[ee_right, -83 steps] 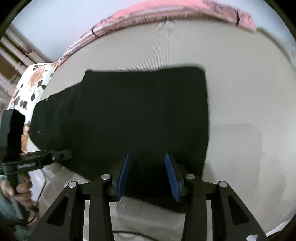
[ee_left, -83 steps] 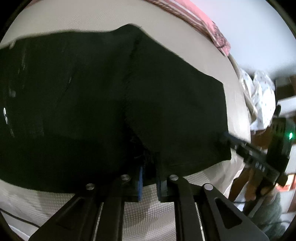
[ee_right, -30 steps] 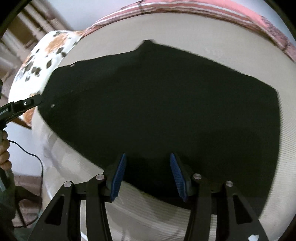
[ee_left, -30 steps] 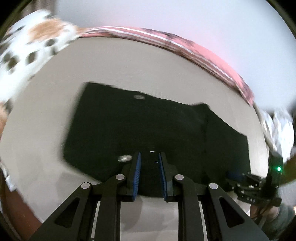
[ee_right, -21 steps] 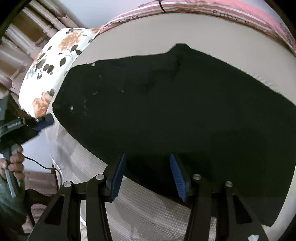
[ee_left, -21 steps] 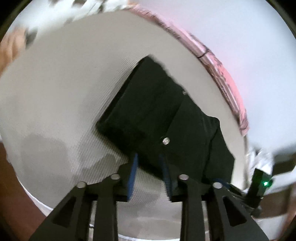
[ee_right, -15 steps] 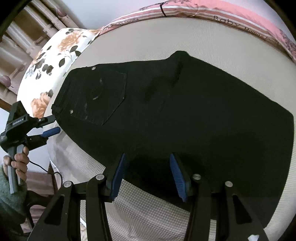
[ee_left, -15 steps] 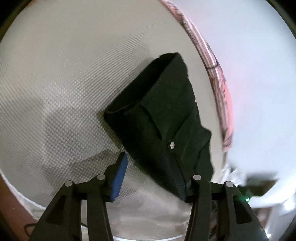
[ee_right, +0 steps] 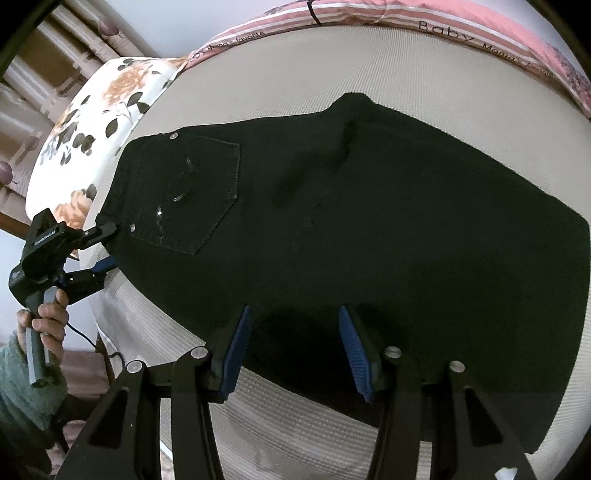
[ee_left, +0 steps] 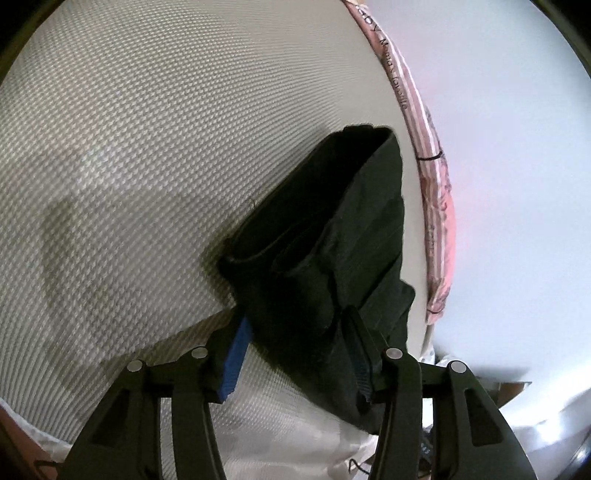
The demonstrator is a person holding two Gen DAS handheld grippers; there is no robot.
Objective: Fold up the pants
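Observation:
Black pants lie flat on the beige mattress, folded lengthwise, back pocket up, waistband at the left. My left gripper is open with its jaws on either side of the waistband corner at the mattress's edge. It also shows in the right wrist view, open at that corner. My right gripper is open and empty, just above the pants' near edge.
A floral pillow lies at the left end of the mattress. A pink striped blanket runs along the far edge, also seen in the left wrist view. A cable hangs by the mattress's left edge.
My left gripper let go of the pants' edge, swung round to the waistband corner and opened wide around it. My right gripper stayed open and drifted a little along the near edge.

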